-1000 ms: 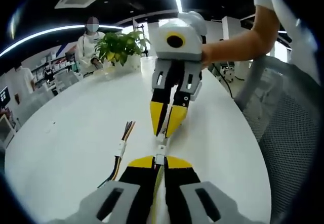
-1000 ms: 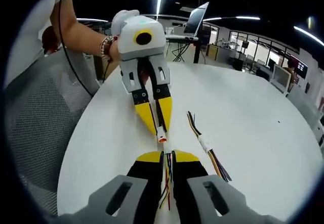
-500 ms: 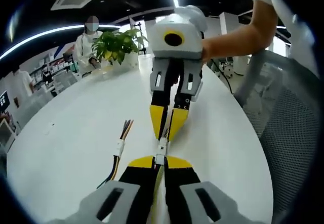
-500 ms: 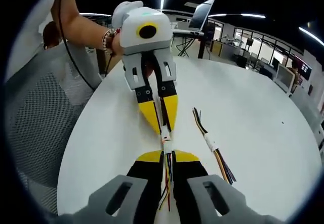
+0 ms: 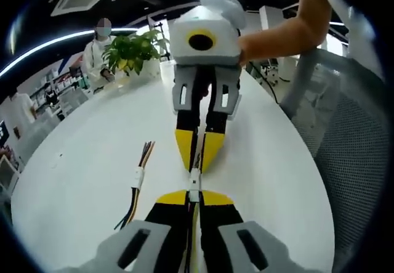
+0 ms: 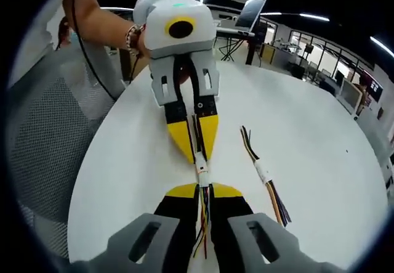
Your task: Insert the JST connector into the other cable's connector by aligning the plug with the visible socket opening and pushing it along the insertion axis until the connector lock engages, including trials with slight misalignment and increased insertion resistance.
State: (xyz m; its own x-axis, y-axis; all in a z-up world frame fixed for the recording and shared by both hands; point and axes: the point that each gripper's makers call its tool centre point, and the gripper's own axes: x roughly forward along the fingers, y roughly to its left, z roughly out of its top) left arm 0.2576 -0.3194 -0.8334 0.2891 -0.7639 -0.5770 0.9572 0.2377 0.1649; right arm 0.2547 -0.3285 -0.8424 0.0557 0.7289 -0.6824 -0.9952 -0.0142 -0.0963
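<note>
Above the white table (image 5: pixel 80 162), my two grippers face each other tip to tip. In the left gripper view my left gripper (image 5: pixel 193 195) is shut on a white connector (image 5: pixel 194 179), with its wires hidden between the jaws. The right gripper (image 5: pixel 197 161) comes down from the top, shut on the mating end. In the right gripper view my right gripper (image 6: pixel 204 190) is shut on a cable with red and yellow wires (image 6: pixel 203 224). Its white plug (image 6: pixel 202 174) meets the left gripper (image 6: pixel 199 154) head-on. The two connector halves touch; how deep they sit I cannot tell.
A spare cable (image 5: pixel 138 179) with a white connector lies on the table beside the grippers, also the spare cable (image 6: pixel 263 173). A potted plant (image 5: pixel 131 50) and a seated person (image 5: pixel 95 54) are at the far edge. A mesh chair (image 5: pixel 354 162) stands at the near side.
The two grippers have come closer together. The small gap between the connector halves has closed and they now meet. Both views shifted slightly with the hands.
</note>
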